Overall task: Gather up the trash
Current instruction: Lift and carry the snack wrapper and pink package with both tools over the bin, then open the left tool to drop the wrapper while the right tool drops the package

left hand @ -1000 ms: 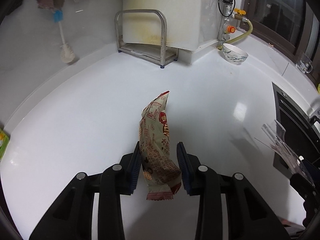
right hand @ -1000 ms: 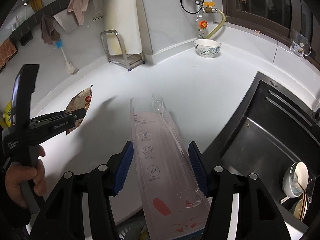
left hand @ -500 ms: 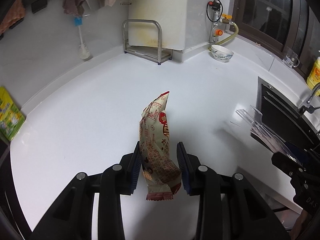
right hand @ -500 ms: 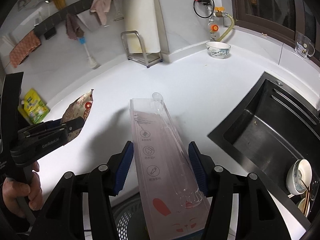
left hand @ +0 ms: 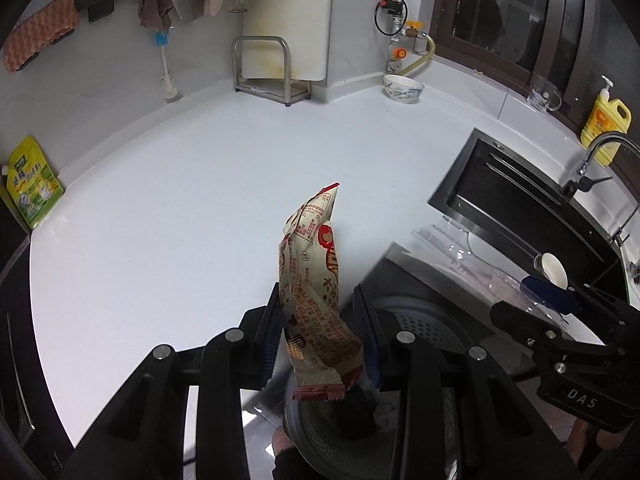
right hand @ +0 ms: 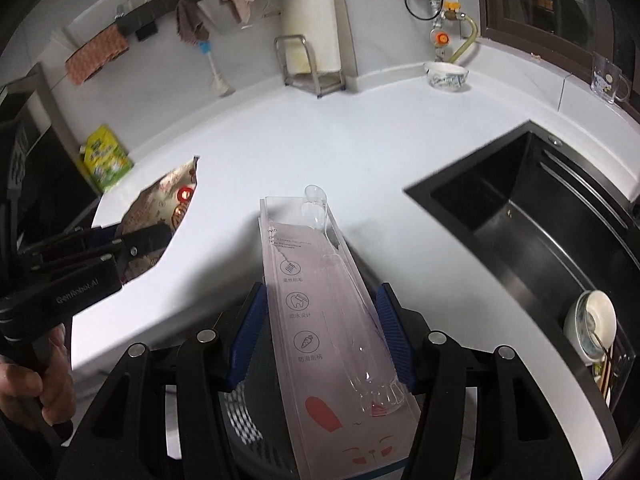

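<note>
Left tongs: clamped on a crumpled snack wrapper, held upright above the grey bin at the white tabletop edge. Right tongs: gripping a clear plastic package over the same bin.

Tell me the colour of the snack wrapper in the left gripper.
Cream with red print on the snack wrapper; clearest in the left wrist view.
</note>
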### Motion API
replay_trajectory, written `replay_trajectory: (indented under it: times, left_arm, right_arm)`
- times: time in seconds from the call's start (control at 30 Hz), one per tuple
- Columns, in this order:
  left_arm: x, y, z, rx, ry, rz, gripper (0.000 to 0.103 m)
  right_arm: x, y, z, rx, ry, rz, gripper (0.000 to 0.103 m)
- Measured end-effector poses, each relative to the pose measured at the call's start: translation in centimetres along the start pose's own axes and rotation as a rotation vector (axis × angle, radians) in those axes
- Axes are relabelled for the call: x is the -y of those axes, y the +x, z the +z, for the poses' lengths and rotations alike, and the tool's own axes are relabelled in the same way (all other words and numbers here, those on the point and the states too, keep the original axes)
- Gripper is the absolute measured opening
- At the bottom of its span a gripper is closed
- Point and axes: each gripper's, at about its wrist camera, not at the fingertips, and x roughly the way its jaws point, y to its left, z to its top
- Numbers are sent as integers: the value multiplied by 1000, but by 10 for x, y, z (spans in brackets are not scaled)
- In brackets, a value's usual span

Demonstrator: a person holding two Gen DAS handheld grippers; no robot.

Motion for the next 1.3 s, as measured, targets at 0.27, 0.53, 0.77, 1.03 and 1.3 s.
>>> replay_trajectory:
  times: [0.27, 0.53, 0.77, 1.03, 1.3]
  left_arm:
    - [25, -8, -41, -51, -13, 6, 34]
    - [34, 6, -69, -124, -32, 10, 34]
    - [34, 28, -80, -197, -38, 17, 35]
    - [28, 33, -80, -213, -53, 33, 56]
    - [17, 26, -74, -197, -101, 65, 70]
  right_arm:
    - [10, -3, -44, -81, -19, 23, 55]
    - [15, 14, -67, -155, -22, 19, 55]
    - [18, 35, -72, -216, -8, 2, 55]
    - [21, 46, -67, -230, 6, 20, 55]
    - [23, 46, -63, -226, 11, 26, 68]
